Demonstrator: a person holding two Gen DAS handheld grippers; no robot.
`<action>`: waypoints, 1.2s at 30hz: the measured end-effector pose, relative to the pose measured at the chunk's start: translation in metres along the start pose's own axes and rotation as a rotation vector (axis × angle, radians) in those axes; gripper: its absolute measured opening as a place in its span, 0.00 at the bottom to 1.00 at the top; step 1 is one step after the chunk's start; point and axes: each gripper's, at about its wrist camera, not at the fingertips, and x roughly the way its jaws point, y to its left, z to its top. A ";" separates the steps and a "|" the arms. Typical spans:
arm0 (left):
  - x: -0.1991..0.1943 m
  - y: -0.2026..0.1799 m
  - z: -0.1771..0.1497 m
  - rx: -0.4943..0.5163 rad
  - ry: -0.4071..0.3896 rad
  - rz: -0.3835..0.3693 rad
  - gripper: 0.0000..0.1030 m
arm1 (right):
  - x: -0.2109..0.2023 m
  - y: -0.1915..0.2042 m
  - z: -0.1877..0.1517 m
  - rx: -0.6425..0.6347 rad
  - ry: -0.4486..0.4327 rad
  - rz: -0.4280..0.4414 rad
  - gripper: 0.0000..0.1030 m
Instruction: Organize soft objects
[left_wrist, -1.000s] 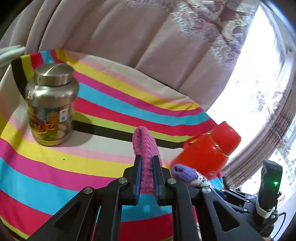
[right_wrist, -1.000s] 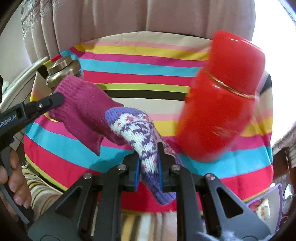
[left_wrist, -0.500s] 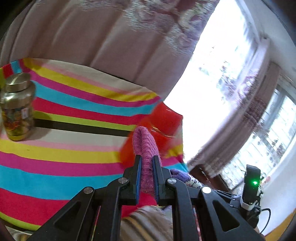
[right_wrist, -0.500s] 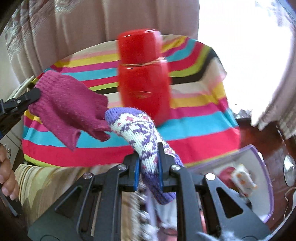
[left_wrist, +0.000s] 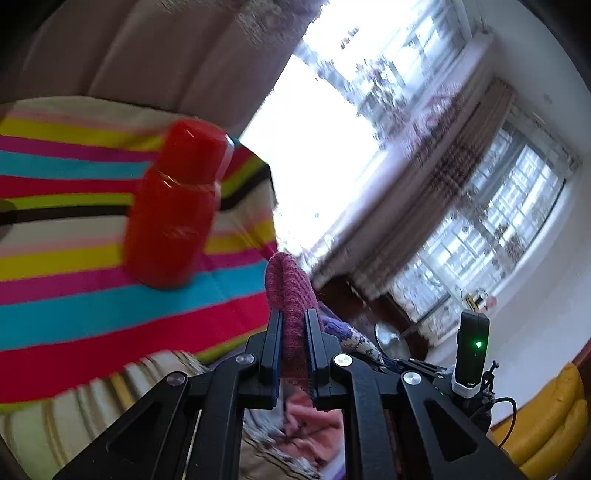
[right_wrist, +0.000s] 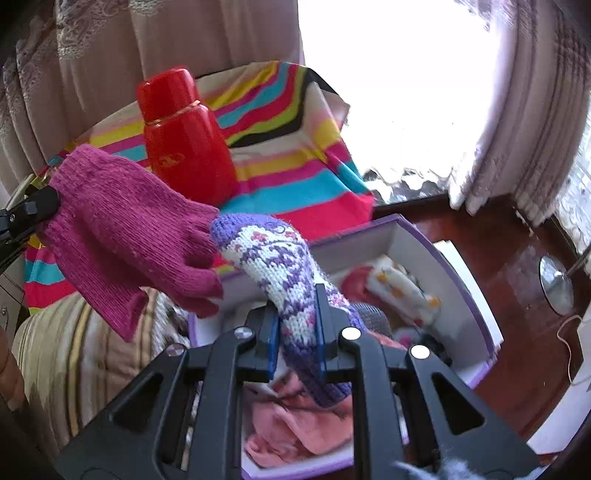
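Pinching a purple-and-white patterned knit mitten (right_wrist: 284, 273) in my right gripper (right_wrist: 295, 332), I am holding it above the open purple-rimmed white box (right_wrist: 443, 254) of soft things. My left gripper (left_wrist: 293, 343) is clamping a magenta knit glove (left_wrist: 290, 291) beside it. Both are light, limp, drooping; a mid-body grip is suiting them. Behind is standing a red flask (right_wrist: 184, 140) on the striped counter cloth (right_wrist: 295, 173).
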 end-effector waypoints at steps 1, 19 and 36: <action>0.005 -0.006 -0.001 0.005 0.014 -0.006 0.11 | -0.001 -0.004 -0.004 0.006 0.004 -0.003 0.18; 0.077 -0.017 -0.044 -0.006 0.243 0.150 0.24 | -0.002 -0.038 -0.047 0.082 0.053 -0.007 0.28; 0.043 -0.047 -0.106 0.048 0.352 0.208 0.82 | -0.038 -0.026 -0.077 0.054 0.053 -0.161 0.69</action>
